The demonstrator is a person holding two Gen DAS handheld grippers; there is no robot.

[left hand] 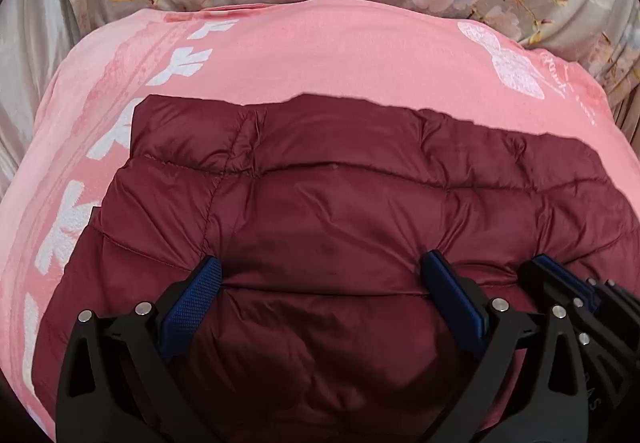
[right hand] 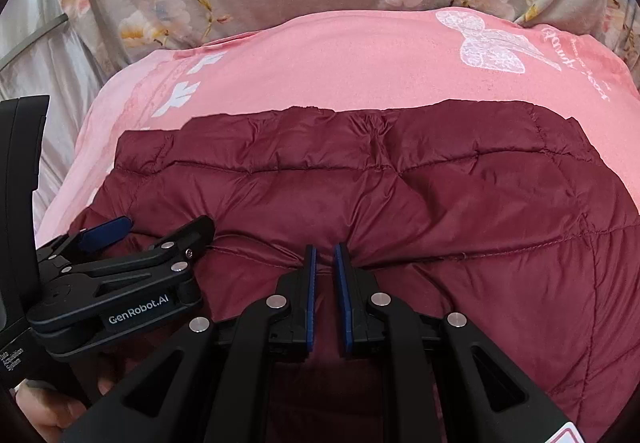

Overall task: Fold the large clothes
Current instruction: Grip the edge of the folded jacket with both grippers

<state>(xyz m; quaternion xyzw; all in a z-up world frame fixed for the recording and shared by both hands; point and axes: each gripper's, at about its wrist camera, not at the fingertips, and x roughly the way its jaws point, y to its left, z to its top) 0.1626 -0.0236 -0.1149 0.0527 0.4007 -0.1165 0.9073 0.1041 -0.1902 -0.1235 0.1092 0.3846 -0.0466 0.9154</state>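
Maroon and quilted, the jacket lay on a pink sheet, the right gripper pinching its puffy fabric beside the spread, empty left gripper; a deeper bite seemed wise.

Left gripper spread wide, its blue pads far apart — right gripper beside it, nearly closed, pinching a fold of the jacket between its tips.
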